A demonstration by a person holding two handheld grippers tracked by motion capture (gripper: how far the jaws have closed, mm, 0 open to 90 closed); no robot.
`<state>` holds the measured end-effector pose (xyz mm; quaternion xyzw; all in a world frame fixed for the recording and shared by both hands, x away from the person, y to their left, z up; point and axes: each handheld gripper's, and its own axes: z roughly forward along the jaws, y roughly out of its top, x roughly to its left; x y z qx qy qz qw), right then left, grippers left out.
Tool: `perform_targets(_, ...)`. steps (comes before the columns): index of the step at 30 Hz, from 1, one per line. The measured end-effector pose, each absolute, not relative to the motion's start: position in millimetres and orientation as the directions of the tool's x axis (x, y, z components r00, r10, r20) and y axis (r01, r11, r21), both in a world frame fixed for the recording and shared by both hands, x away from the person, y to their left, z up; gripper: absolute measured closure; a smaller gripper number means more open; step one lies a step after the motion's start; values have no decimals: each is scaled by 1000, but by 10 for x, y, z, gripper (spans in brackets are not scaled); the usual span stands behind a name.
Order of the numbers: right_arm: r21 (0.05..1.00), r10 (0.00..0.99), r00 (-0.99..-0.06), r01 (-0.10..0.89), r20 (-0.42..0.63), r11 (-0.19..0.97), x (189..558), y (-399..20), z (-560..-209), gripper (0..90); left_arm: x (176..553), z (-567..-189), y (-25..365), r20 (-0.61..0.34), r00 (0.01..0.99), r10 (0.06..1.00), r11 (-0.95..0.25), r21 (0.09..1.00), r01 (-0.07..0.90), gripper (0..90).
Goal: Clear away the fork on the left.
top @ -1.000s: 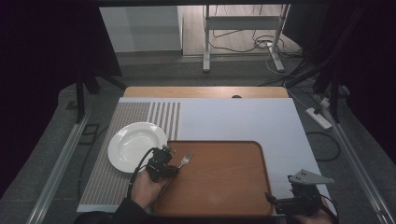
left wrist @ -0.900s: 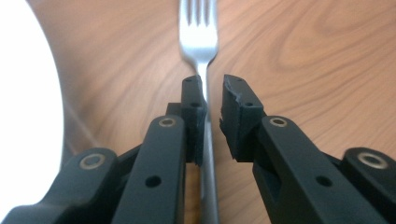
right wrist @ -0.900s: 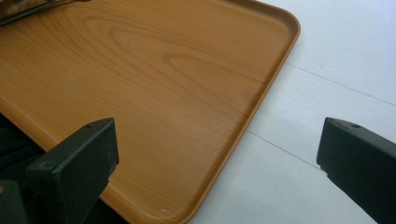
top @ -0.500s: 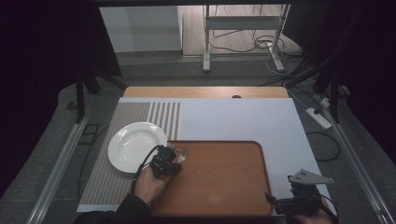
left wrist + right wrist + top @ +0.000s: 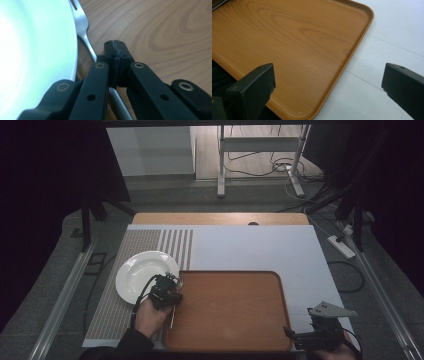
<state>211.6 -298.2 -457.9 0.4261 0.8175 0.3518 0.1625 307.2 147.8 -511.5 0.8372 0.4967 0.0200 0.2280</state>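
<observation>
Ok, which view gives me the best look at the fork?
The left gripper view: the fork is close up, tines and neck lying on the tray's wood beside the plate's rim, its handle passing under the left gripper. In the high view it is a thin sliver below that gripper.

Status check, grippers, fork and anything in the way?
Left gripper shut, empty. Right gripper open by wooden tray. Fork against white plate rim, beside left jaws.

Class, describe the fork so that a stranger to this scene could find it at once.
Start at the wooden tray on the white table. Go to its left edge, beside the white plate. The fork lies there under the left gripper: the one slim silver metal thing, tines pointing away.
</observation>
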Motion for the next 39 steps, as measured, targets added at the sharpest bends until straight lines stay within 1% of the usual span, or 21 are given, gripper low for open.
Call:
perform_targets(4, 713, 811, -584, 583, 34, 390, 2116, -2985, -4578, 0, 3070, -5106, 1478, -215, 516, 829, -398, 421, 815, 884)
perform_targets(7, 713, 812, -583, 584, 36, 388, 2117, -2985, -4578, 0, 3054, -5047, 1488, -218, 531, 819, -394, 460, 796, 839)
perform_targets(10, 714, 812, -583, 584, 37, 387, 2117, -2987, -4578, 0, 3046, -5028, 1496, -223, 537, 814, -392, 471, 790, 797)
perform_targets(11, 714, 812, -583, 584, 37, 386, 2117, -2987, -4578, 0, 3042, -5021, 1499, -223, 540, 811, -393, 477, 786, 797)
perform_targets(12, 714, 812, -582, 584, 38, 386, 2118, -2987, -4578, 0, 3039, -5015, 1501, -224, 543, 809, -393, 481, 784, 762)
perform_targets(13, 714, 812, -582, 584, 38, 386, 2118, -2987, -4578, 0, 3036, -5008, 1503, -226, 548, 805, -394, 486, 780, 762)
perform_targets(15, 713, 812, -583, 585, 38, 386, 2118, -2986, -4578, 0, 3027, -4988, 1501, -226, 558, 798, -397, 498, 770, 720)
perform_targets(16, 713, 812, -582, 586, 39, 386, 2119, -2986, -4578, 0, 3023, -4978, 1498, -221, 563, 797, -400, 505, 765, 670)
perform_targets(17, 714, 813, -581, 586, 40, 384, 2120, -2985, -4580, 0, 3017, -4967, 1496, -214, 569, 794, -404, 512, 758, 644)
perform_targets(18, 714, 813, -581, 586, 40, 384, 2120, -2985, -4580, 0, 3012, -4958, 1494, -211, 575, 790, -407, 520, 751, 644)
perform_targets(20, 713, 813, -581, 587, 41, 383, 2122, -2986, -4581, 0, 3001, -4941, 1493, -207, 587, 783, -410, 538, 737, 587)
perform_targets(21, 713, 813, -581, 587, 41, 383, 2122, -2987, -4581, 0, 2997, -4933, 1492, -200, 591, 782, -413, 543, 731, 526)
perform_targets(22, 713, 813, -581, 587, 41, 383, 2122, -2987, -4581, 0, 2992, -4925, 1490, -195, 594, 780, -416, 548, 726, 526)
perform_targets(26, 713, 813, -580, 588, 43, 382, 2123, -2988, -4580, 0, 2971, -4895, 1500, -180, 611, 771, -419, 579, 699, 419)
perform_targets(27, 714, 813, -580, 588, 43, 381, 2123, -2990, -4580, 0, 2962, -4884, 1509, -176, 622, 763, -420, 596, 684, 371)
perform_targets(29, 714, 814, -579, 588, 43, 380, 2124, -2992, -4579, 0, 2958, -4878, 1514, -174, 625, 761, -420, 602, 679, 326)
perform_targets(30, 714, 814, -579, 588, 43, 380, 2124, -2992, -4579, 0, 2957, -4874, 1520, -178, 627, 758, -418, 606, 677, 326)
perform_targets(32, 715, 815, -578, 587, 41, 380, 2124, -2988, -4577, 0, 2962, -4870, 1540, -194, 631, 751, -410, 612, 676, 267)
perform_targets(34, 712, 814, -579, 587, 39, 384, 2125, -2984, -4577, 0, 2964, -4869, 1547, -201, 632, 748, -406, 615, 676, 229)
perform_targets(35, 712, 814, -579, 587, 39, 384, 2125, -2984, -4577, 0, 2965, -4869, 1549, -208, 633, 745, -404, 615, 677, 229)
perform_targets(39, 719, 812, -583, 578, 33, 386, 2126, -2980, -4575, 0, 2959, -4864, 1548, -207, 640, 740, -410, 616, 673, 165)
